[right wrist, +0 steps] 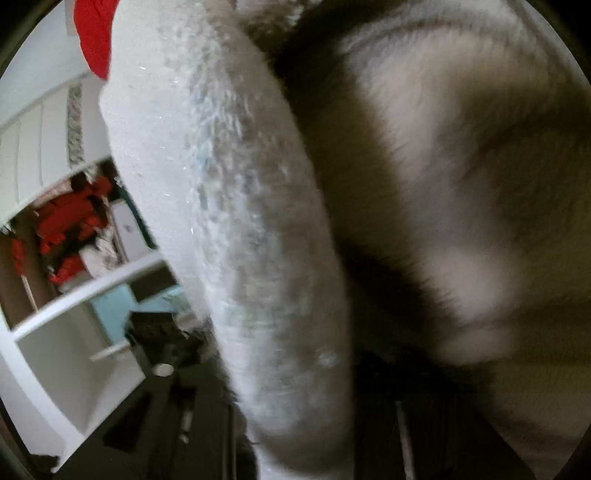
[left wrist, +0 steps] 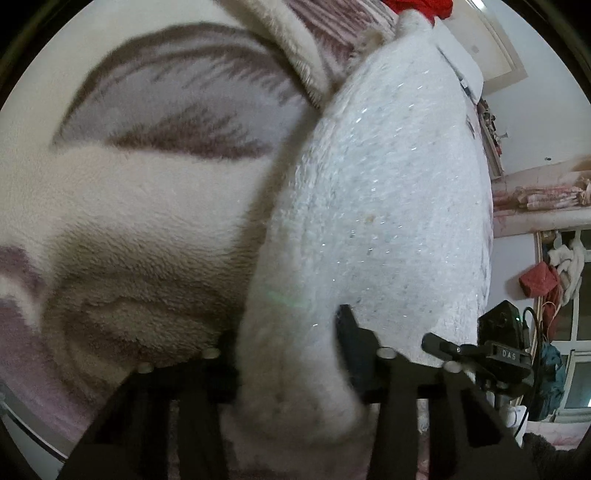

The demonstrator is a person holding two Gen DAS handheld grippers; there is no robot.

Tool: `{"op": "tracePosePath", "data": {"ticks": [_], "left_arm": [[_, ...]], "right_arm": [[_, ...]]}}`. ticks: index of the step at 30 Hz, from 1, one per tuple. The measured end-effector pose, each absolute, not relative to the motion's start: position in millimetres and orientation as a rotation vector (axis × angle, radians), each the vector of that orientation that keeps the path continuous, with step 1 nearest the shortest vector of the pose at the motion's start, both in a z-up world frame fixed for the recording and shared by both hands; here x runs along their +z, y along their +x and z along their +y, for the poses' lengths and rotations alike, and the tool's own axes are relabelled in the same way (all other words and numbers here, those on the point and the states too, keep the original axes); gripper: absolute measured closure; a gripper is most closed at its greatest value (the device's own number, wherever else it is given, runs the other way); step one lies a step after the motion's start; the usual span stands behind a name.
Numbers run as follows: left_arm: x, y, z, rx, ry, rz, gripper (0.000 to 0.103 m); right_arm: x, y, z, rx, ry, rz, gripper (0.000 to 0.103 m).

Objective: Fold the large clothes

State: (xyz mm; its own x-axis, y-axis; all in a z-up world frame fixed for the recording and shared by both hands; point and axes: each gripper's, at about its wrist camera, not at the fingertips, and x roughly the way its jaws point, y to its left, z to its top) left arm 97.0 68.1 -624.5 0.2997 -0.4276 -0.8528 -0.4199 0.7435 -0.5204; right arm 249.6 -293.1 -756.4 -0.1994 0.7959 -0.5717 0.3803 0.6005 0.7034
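A large fluffy white garment (left wrist: 388, 206) with glittery threads fills the left wrist view's centre and right. My left gripper (left wrist: 291, 354) is shut on a bunched edge of it; one black fingertip (left wrist: 347, 325) shows against the fabric. The garment hangs over a cream and mauve plush blanket (left wrist: 147, 221). In the right wrist view the same white garment (right wrist: 229, 240) runs up the middle, blurred. My right gripper (right wrist: 295, 406) is shut on its lower end; the fingers are mostly buried in fabric. The right gripper's black body also shows in the left wrist view (left wrist: 491, 350).
A red cloth (left wrist: 421, 7) lies beyond the garment's far end. Windows and hanging clothes (left wrist: 554, 280) are at the right. In the right wrist view, white shelves (right wrist: 55, 258) with red items (right wrist: 66, 221) stand at the left, and the plush blanket (right wrist: 461, 184) fills the right.
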Motion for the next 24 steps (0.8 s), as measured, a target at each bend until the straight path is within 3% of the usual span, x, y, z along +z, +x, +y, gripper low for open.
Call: {"op": "tracePosePath", "data": {"ticks": [5,10,14,16,18,20,21,24], "left_arm": [[-591,77,66,-0.025,-0.843,1.259,0.086],[-565,42,59,-0.039,-0.898,1.273,0.087],[-598,29,50,-0.057,-0.926,1.332,0.086],[-622,35,50,-0.055,-0.93,1.347,0.081],[-636,41,53,-0.056,-0.956,1.373,0.061],[-656,44,57,-0.106,-1.044,1.384,0.049],[-659,43,60,-0.115,-1.07,1.376,0.047],[-656,46,59,-0.115,-1.032,1.359,0.048]], "right_arm": [[-722,236,-291,0.522,0.965,1.777,0.088],[-684,213,-298,0.551,0.952,1.82,0.089],[-707,199,-310,0.51,0.915,1.9,0.088],[-726,197,-313,0.485,0.936,1.933,0.086],[-738,198,-317,0.463,0.928,1.953,0.08],[-744,196,-320,0.463,0.929,1.974,0.068],[-746,194,-323,0.453,0.916,1.982,0.058],[-756,187,-327,0.479,0.947,1.986,0.055]]}}
